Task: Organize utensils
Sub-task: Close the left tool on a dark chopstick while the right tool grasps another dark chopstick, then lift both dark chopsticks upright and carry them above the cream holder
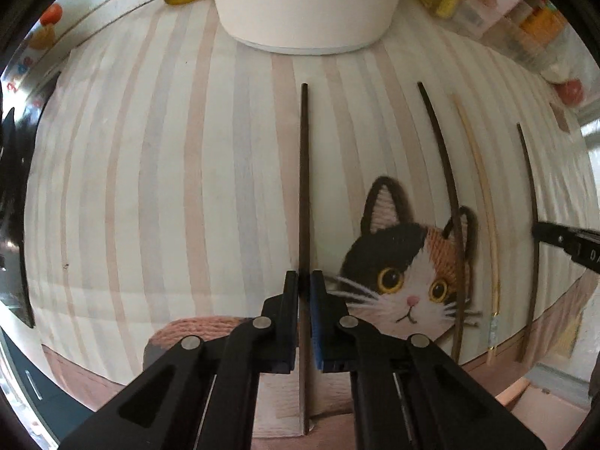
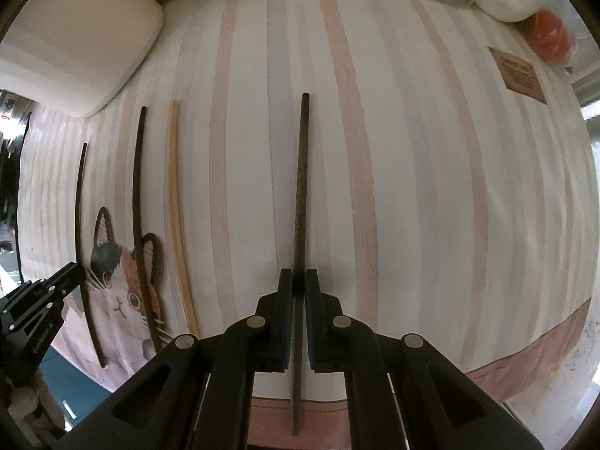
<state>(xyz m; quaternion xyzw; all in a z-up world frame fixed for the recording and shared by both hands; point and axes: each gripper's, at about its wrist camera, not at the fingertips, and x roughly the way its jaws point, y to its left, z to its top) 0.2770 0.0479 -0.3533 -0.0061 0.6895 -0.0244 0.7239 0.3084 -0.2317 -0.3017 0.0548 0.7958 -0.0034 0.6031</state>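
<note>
The left gripper's (image 1: 304, 281) fingers pinched one dark chopstick (image 1: 304, 172) on the striped mat (image 1: 150, 187); the right gripper's (image 2: 299, 281) fingers pinched another dark chopstick (image 2: 302, 187) near the mat's front edge.

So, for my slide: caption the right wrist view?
Right claw shut on a dark chopstick lying on the striped mat.

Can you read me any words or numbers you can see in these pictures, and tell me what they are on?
"DA": white letters on the right gripper, cut off by the picture's edge.
Brown label sewn on the striped mat: has lines of writing, too small and blurred to read.
Packets behind the mat: printed text, too blurred to read.
Left gripper: white lettering along its side, too blurred to read.
</note>
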